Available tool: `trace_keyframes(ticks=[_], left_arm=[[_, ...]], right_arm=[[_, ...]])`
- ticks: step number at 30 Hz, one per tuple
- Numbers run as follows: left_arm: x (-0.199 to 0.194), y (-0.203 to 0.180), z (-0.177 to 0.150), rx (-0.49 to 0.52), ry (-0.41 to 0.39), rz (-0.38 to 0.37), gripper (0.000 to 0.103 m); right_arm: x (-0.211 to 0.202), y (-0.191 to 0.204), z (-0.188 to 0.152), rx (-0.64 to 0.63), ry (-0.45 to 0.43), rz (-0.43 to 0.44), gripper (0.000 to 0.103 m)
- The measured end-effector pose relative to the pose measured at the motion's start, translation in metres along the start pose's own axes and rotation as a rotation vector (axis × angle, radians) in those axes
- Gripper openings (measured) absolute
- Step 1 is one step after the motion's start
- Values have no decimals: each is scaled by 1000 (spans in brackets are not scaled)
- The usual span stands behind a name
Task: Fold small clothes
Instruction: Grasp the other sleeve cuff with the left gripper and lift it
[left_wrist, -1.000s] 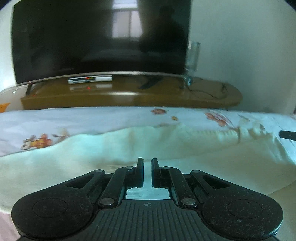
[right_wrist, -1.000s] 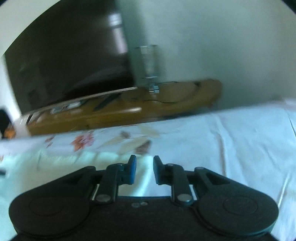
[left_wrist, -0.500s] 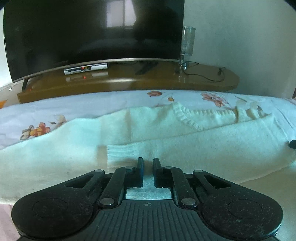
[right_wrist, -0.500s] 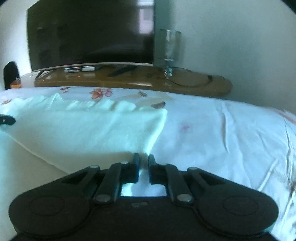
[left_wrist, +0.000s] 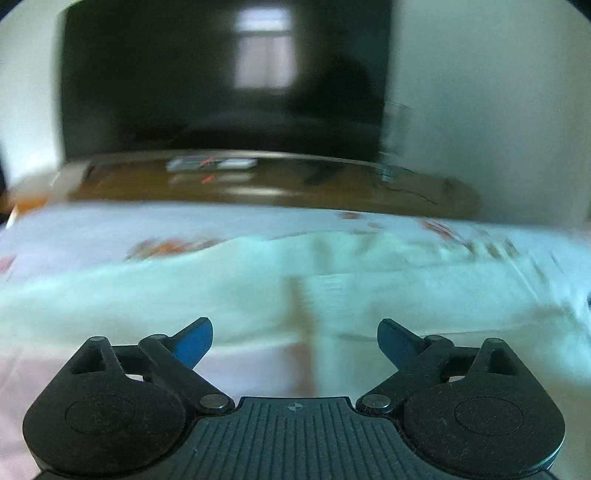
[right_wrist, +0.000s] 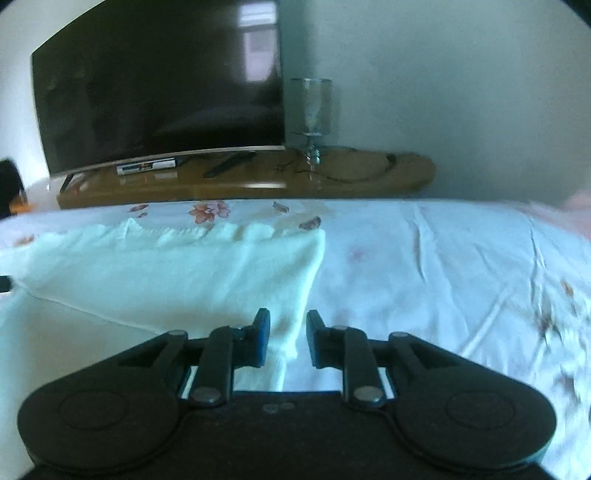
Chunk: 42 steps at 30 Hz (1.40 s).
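Left wrist view is smeared by motion; one cream sweater (left_wrist: 229, 288) is seen lying across one bed sheet (left_wrist: 92, 229) printed with flowers, just beyond the left gripper (left_wrist: 294, 338). Its jaws are spreading wide apart, with nothing between them; the sweater's near edge lies just past the fingertips.

In the right wrist view the same sweater (right_wrist: 177, 273) is spread flat, its right edge ending in a corner that reaches down between the fingers of the right gripper (right_wrist: 288, 332). Those jaws are opening, a narrow gap being shown on each side of the cloth, so the corner is not pinched. To the right of the sweater a wide stretch of bare, creased sheet (right_wrist: 443, 266) is left open.

Behind the sweater, past the bed's far edge, one wooden stand (right_wrist: 258, 177) is seen, bearing one dark television (right_wrist: 159, 85), one small box (right_wrist: 146, 166) beneath the screen and one stemmed glass (right_wrist: 312, 110) at the television's right.
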<state>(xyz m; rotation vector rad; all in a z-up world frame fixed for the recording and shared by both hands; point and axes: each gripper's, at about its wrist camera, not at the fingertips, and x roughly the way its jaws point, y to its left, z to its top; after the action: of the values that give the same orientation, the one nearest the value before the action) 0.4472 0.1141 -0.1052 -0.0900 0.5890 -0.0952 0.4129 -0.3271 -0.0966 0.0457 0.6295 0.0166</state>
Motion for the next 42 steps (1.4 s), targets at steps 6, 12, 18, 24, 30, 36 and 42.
trace_keyframes(ticks=[6,12,18,24,30,36,42], left_arm=[[-29,160,-16,-509,-21,97,70],[-31,270,-42,-933,-80,113,39],[-19,292,-45,-980,-102,65,34],[-16,288,-42,-947,-104,137,7],[-6,225,15,-574,-104,-34,3],[23,57,80,-144,-59,-226,3],[73,-95,82,109,53,-349,3]], right_arm=[[-25,13,-10,83,-3,1,24],[-27,38,-8,117,11,-7,23],[-30,65,-4,117,-8,-29,24],[-30,80,0,97,-44,-81,25],[-33,68,-2,120,-76,-195,26],[-37,44,-15,187,-60,-199,26],[-54,22,-15,218,-81,-185,27]])
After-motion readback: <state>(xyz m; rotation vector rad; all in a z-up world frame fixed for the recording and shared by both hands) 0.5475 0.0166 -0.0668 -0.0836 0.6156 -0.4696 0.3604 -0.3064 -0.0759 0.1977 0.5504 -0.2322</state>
